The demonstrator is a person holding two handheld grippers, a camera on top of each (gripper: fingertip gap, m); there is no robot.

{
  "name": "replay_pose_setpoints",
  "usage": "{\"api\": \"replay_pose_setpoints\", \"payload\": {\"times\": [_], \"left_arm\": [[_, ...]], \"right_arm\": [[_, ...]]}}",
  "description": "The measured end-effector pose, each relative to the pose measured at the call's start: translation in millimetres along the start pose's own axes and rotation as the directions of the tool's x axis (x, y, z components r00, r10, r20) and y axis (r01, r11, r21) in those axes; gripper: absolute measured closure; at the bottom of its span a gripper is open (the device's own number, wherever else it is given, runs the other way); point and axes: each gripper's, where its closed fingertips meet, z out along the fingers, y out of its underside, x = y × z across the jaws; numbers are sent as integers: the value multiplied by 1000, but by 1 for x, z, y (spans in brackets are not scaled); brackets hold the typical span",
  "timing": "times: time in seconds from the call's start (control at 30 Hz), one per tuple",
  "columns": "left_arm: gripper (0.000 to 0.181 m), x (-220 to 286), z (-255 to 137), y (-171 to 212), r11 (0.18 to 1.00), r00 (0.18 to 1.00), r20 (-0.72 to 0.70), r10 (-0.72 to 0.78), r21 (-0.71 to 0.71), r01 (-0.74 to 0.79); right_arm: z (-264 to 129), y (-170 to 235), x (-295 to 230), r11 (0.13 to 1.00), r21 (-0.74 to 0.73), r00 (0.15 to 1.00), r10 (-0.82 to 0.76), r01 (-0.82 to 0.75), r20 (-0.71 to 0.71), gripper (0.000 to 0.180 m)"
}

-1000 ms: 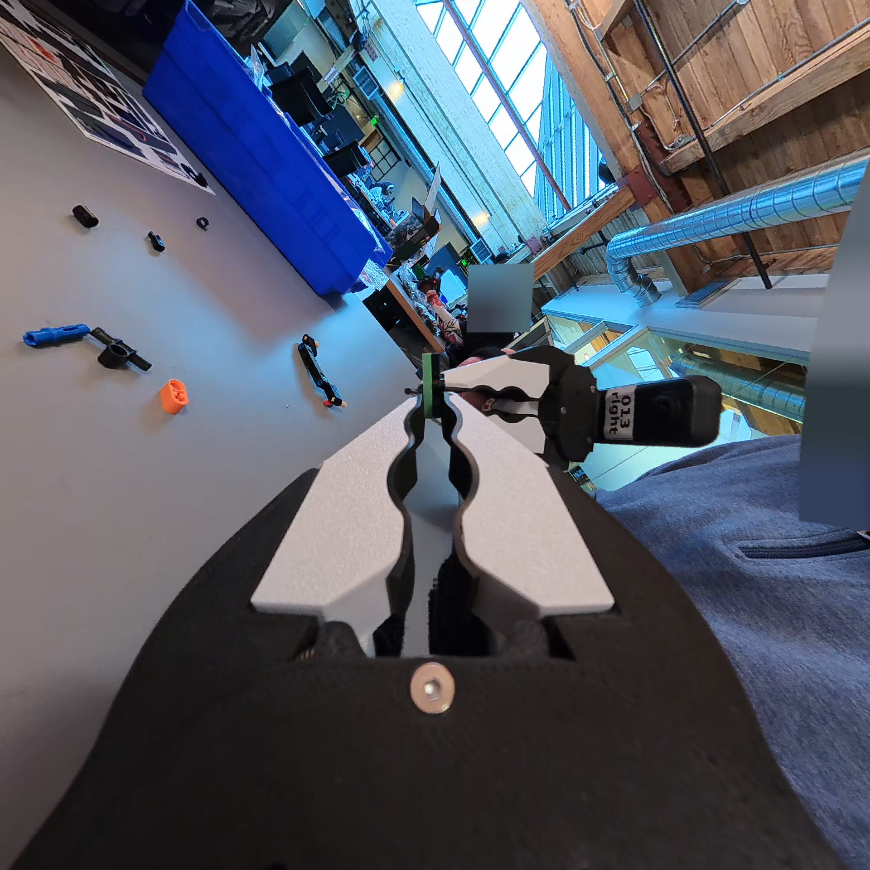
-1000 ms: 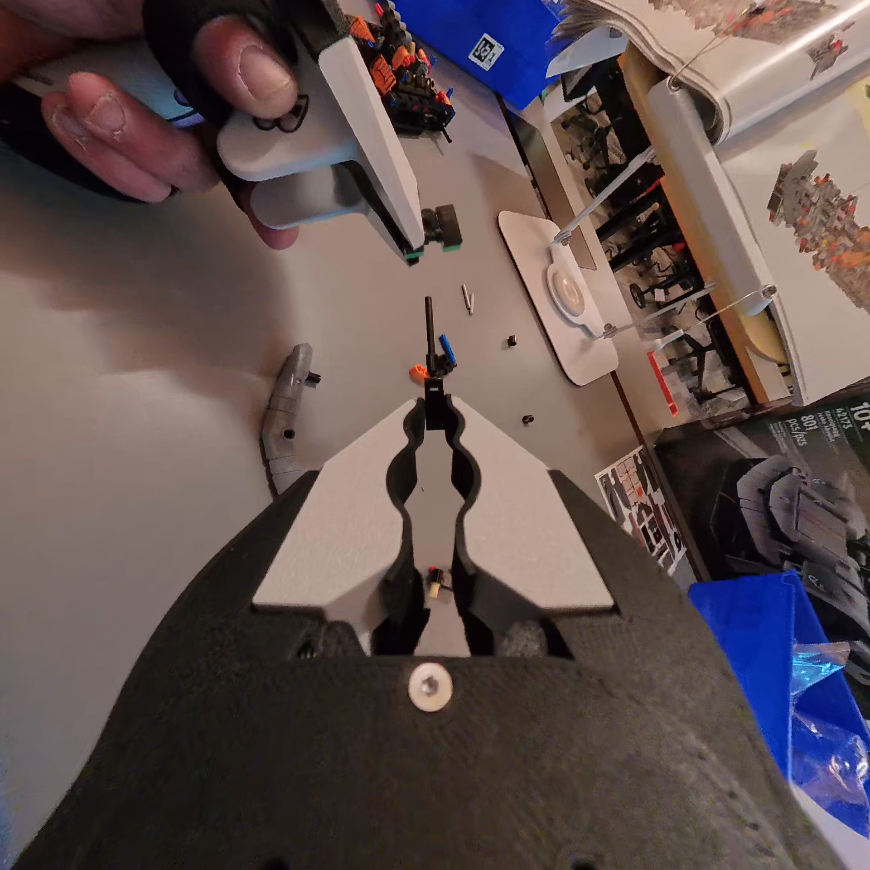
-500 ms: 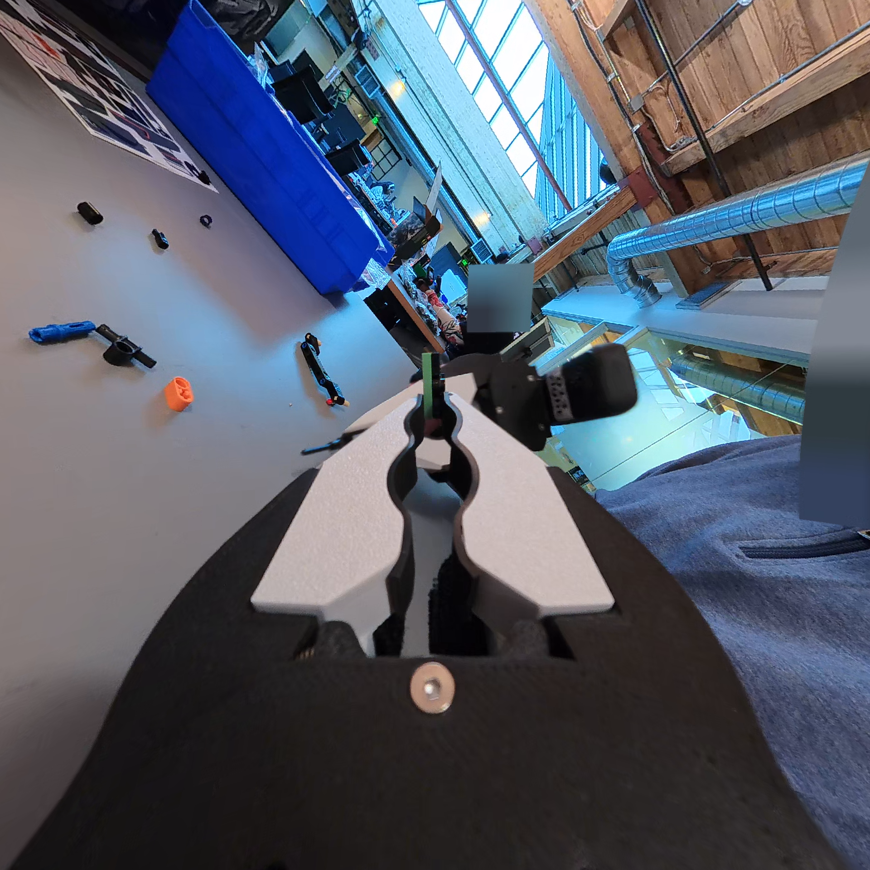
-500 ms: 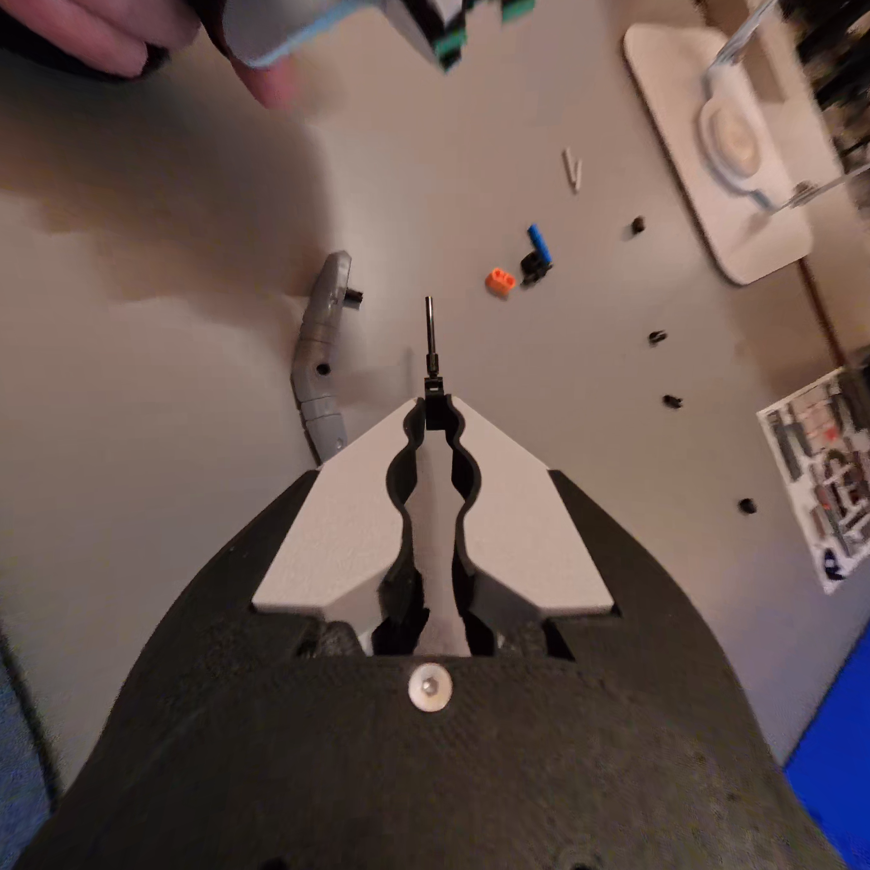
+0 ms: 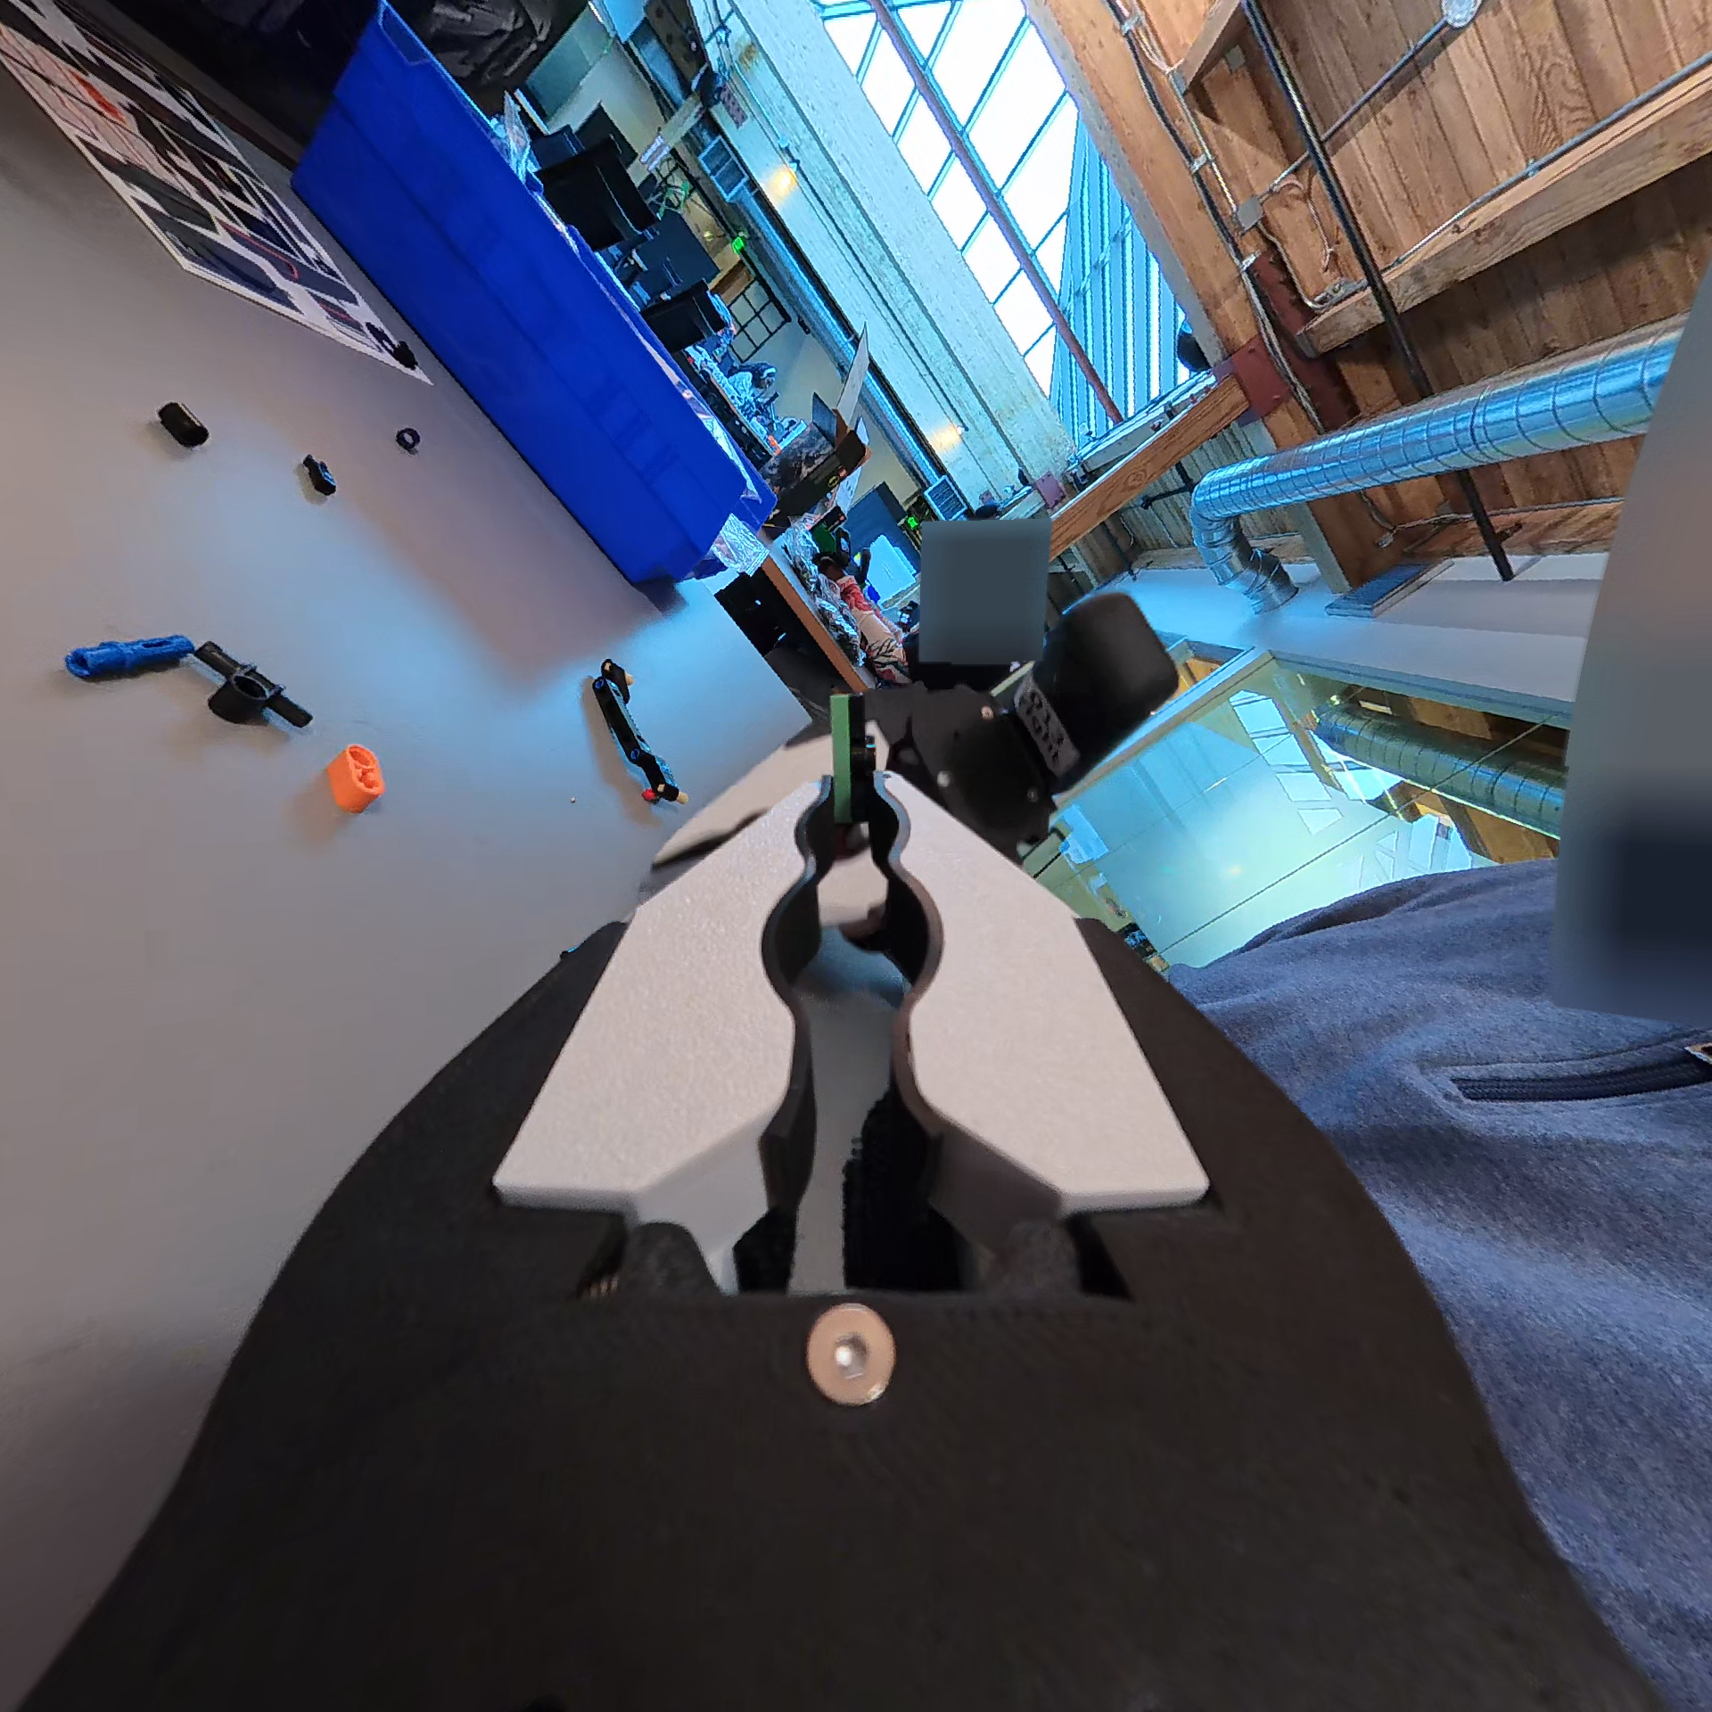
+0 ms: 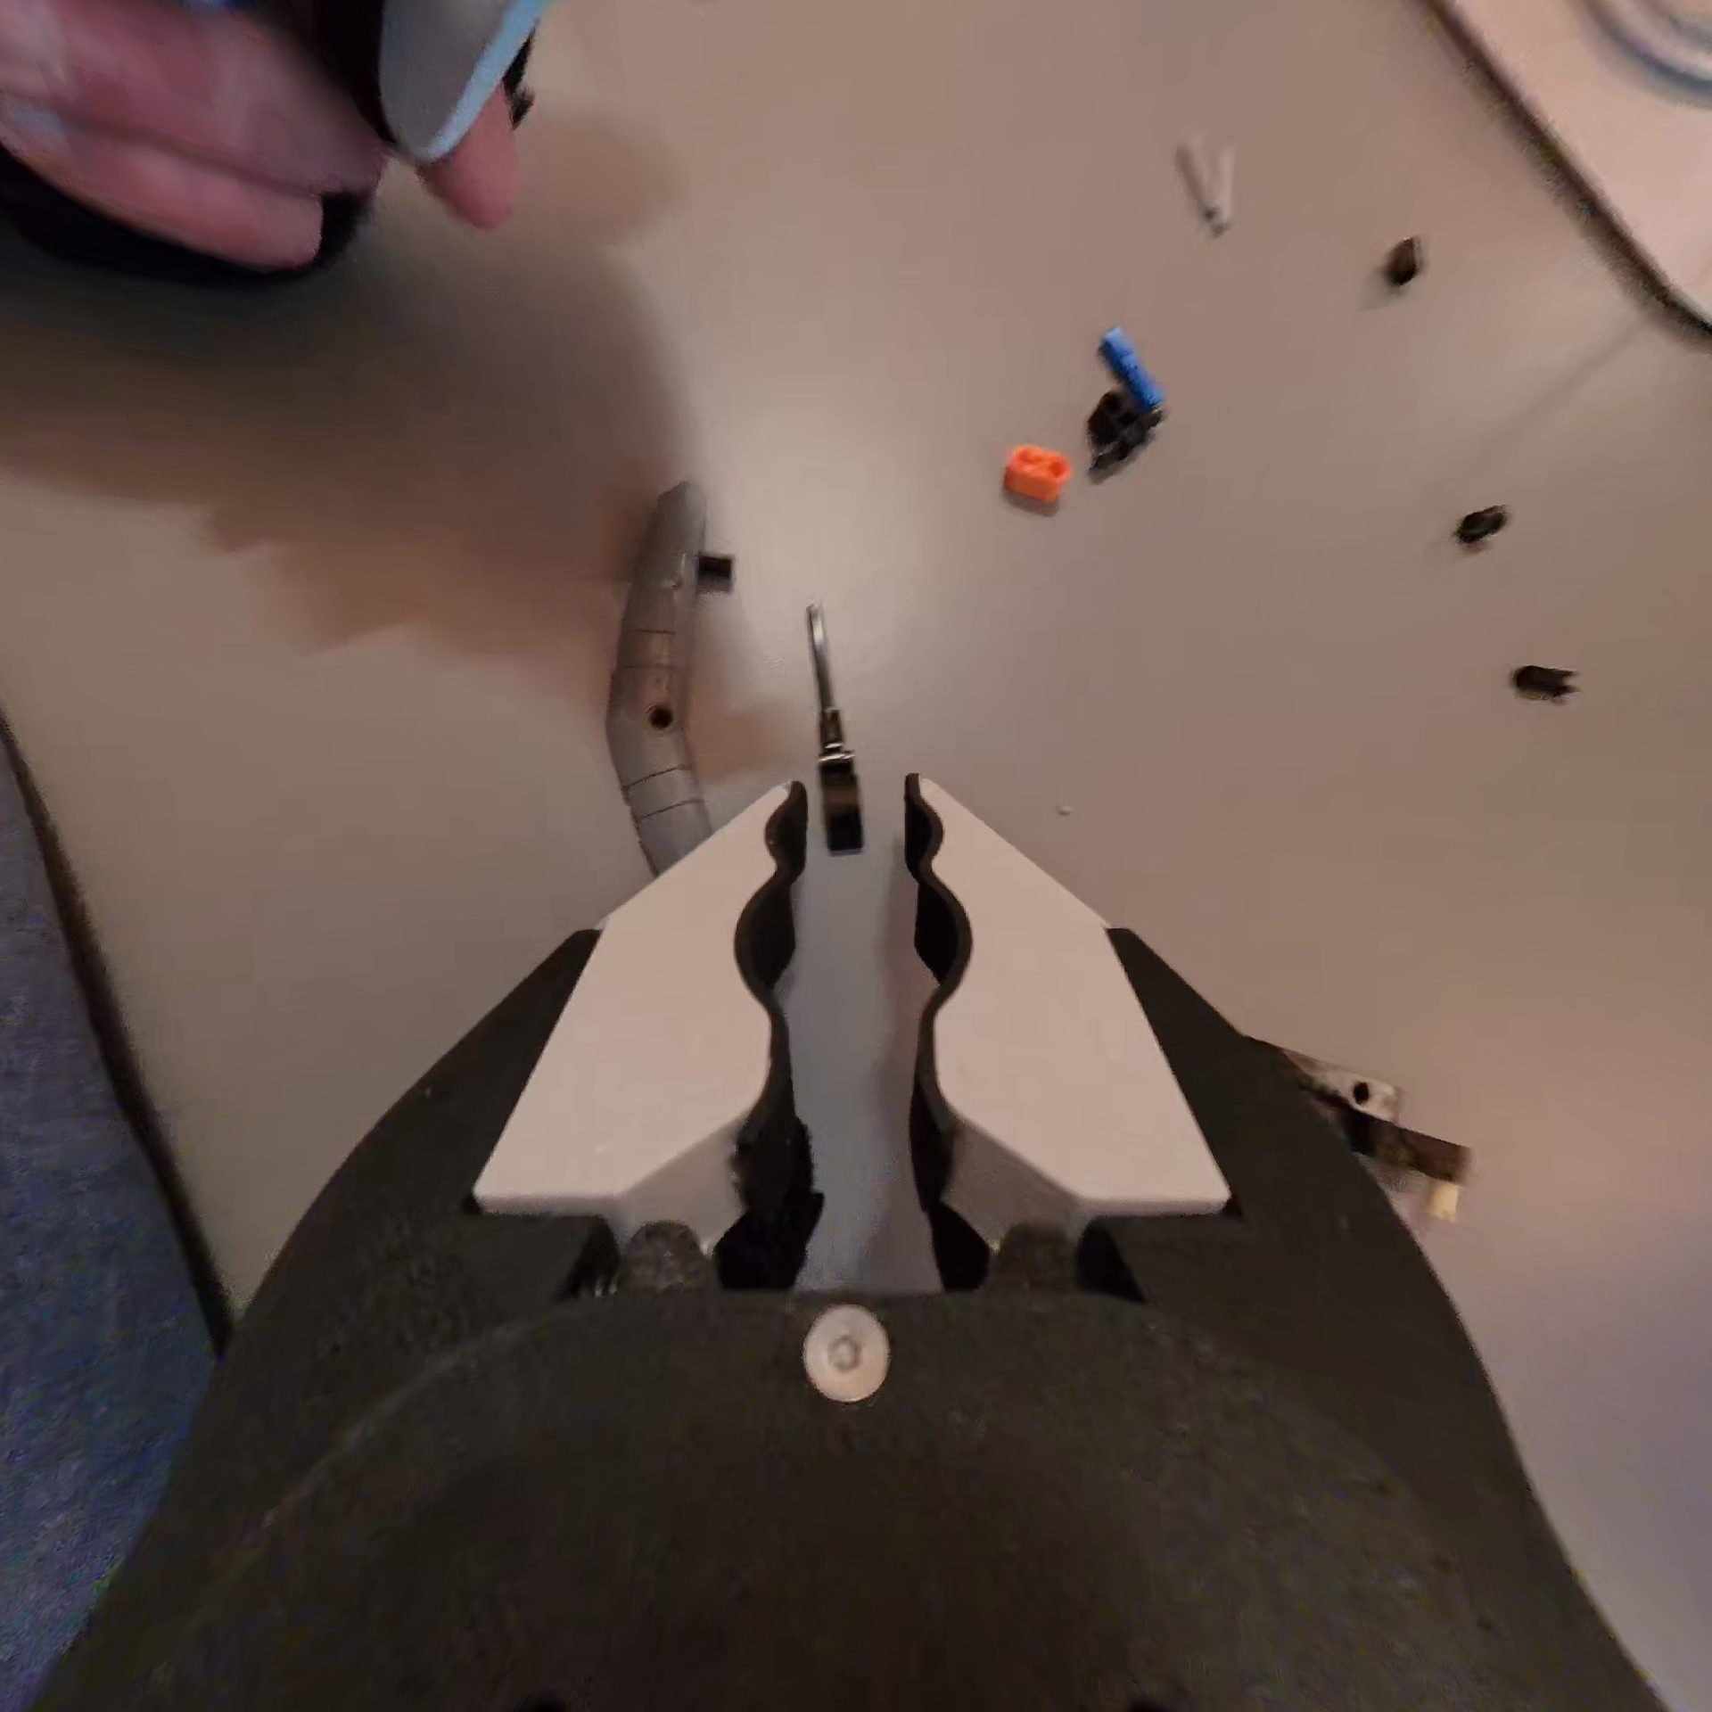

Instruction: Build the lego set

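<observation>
The left gripper (image 5: pixel 852 787) has its fingers clamped on a thin green piece (image 5: pixel 843 760), which stands upright at the fingertips, lifted off the grey table (image 5: pixel 278 926). The right gripper (image 6: pixel 848 797) has its fingers apart, and a black axle piece (image 6: pixel 838 787) sits in the gap between the tips, its thin rod pointing away over the table; whether it touches either finger cannot be told. Taking that axle piece as landmark: a curved grey part (image 6: pixel 658 686) lies just to its left, with a small black pin (image 6: pixel 715 567) beside the part's far end. An orange brick (image 6: pixel 1038 472) lies farther off to the upper right, and just past it a black connector (image 6: pixel 1116 426) touches a blue pin (image 6: pixel 1130 366). Small black pins (image 6: pixel 1542 683) are scattered well to the right. At the upper left a hand (image 6: pixel 213 148) grips the other gripper's handle, blurred. In the left wrist view a blue bin (image 5: pixel 519 306) stands at the table's far edge.
</observation>
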Motion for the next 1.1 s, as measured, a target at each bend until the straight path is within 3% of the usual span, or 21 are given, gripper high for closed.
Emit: {"api": "replay_pose_setpoints", "payload": {"times": [0.2,0.43,0.63,1.1], "left_arm": [[177,-2,0,-4,1000,1000,12,11,11,-11],[177,-3,-5,-10,999,1000,22,19,26,-19],[177,-8,-7,-16,999,1000,19,8,35,-8],[177,-12,-7,-19,999,1000,24,9,33,-10]], "right_arm": [[-11,-15,81,977,61,971,210,-204,-113,166],[32,-8,142,929,-37,922,361,-369,-136,154],[45,-6,166,924,-41,908,365,-381,-205,156],[53,-14,173,945,-28,932,315,-325,-177,170]]}}
